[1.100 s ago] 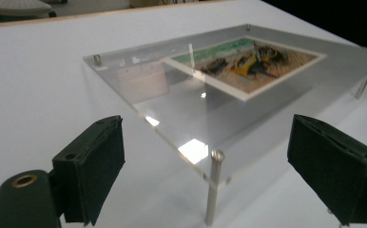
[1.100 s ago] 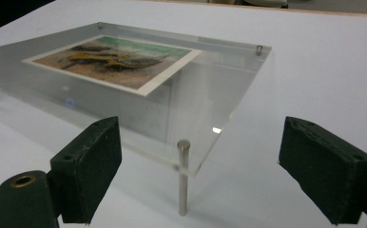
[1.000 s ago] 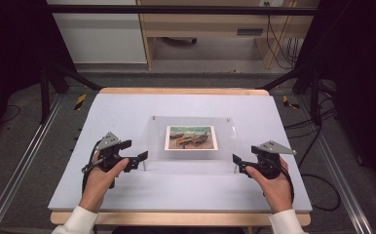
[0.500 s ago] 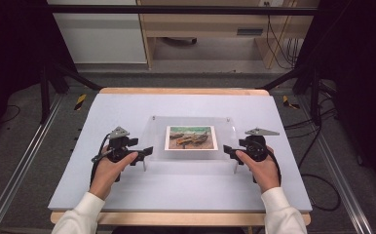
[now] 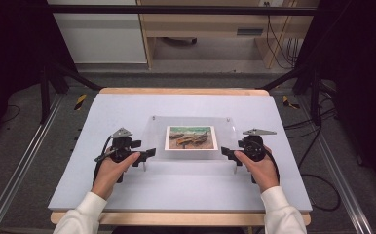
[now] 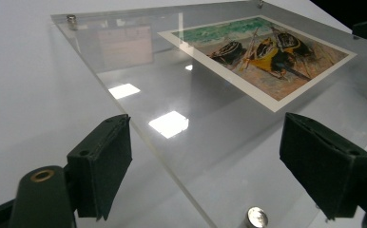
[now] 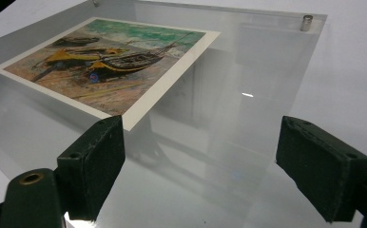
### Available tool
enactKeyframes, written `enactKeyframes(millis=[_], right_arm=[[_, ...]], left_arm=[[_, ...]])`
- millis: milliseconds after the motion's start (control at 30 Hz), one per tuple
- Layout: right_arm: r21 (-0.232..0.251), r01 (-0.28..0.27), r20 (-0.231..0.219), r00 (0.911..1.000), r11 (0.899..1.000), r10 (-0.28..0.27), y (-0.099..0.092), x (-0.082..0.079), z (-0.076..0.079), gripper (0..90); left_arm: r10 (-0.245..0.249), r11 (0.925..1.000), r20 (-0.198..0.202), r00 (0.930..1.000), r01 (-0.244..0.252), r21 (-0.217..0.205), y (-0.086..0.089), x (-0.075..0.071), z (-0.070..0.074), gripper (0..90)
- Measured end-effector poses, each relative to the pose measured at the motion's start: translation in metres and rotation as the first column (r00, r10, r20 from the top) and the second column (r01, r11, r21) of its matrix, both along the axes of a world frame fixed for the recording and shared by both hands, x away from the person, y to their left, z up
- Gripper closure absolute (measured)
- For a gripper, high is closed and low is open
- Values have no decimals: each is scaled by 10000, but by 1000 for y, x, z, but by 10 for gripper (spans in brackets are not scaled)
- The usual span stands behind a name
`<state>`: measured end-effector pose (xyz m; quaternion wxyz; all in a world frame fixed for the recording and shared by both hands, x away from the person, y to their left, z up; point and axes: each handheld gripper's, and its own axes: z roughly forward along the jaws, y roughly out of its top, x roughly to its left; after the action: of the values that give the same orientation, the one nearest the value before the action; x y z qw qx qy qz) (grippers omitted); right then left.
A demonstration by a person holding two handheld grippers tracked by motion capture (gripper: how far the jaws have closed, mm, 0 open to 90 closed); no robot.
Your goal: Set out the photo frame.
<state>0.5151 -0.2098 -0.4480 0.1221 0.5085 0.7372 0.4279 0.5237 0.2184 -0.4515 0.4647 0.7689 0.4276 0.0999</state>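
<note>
1. A clear acrylic frame (image 5: 192, 139) lies flat near the middle of the pale surface (image 5: 186, 195), held slightly off it on small metal standoffs (image 6: 257, 217) at its corners.
2. Inside the frame sits a picture (image 5: 191, 138) of boats on a beach, with a white border, placed around the frame's centre.
3. The left hand-held gripper (image 5: 147, 155) rests at the frame's near left corner, gripped by the person's left hand (image 5: 110, 168).
4. In the left gripper view its two black pads (image 6: 101, 171) are spread wide, one on each side of the frame's edge, and neither presses on the acrylic.
5. The right hand-held gripper (image 5: 227, 154) is at the frame's near right corner, held by the right hand (image 5: 259, 168).
6. Its jaws have just been opening; in the right gripper view the pads (image 7: 92, 164) stand spread, with the frame's clear sheet seen between them and no pinch on it.
7. Both forearms wear white sleeves (image 5: 81, 214) and come in from the surface's near edge.
</note>
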Motion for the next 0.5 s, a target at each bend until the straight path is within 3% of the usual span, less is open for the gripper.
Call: enactKeyframes(millis=[300, 500], right_arm=[[75, -6, -61, 10000, 10000, 7, 0, 1, -1, 160], [178, -9, -190, 9998, 9998, 12, 1, 2, -2, 125]], left_arm=[[-19, 9999, -238, 9997, 16, -144, -2, 1, -1, 167], [41, 9992, -647, 9979, -67, -395, -1, 4, -3, 152]])
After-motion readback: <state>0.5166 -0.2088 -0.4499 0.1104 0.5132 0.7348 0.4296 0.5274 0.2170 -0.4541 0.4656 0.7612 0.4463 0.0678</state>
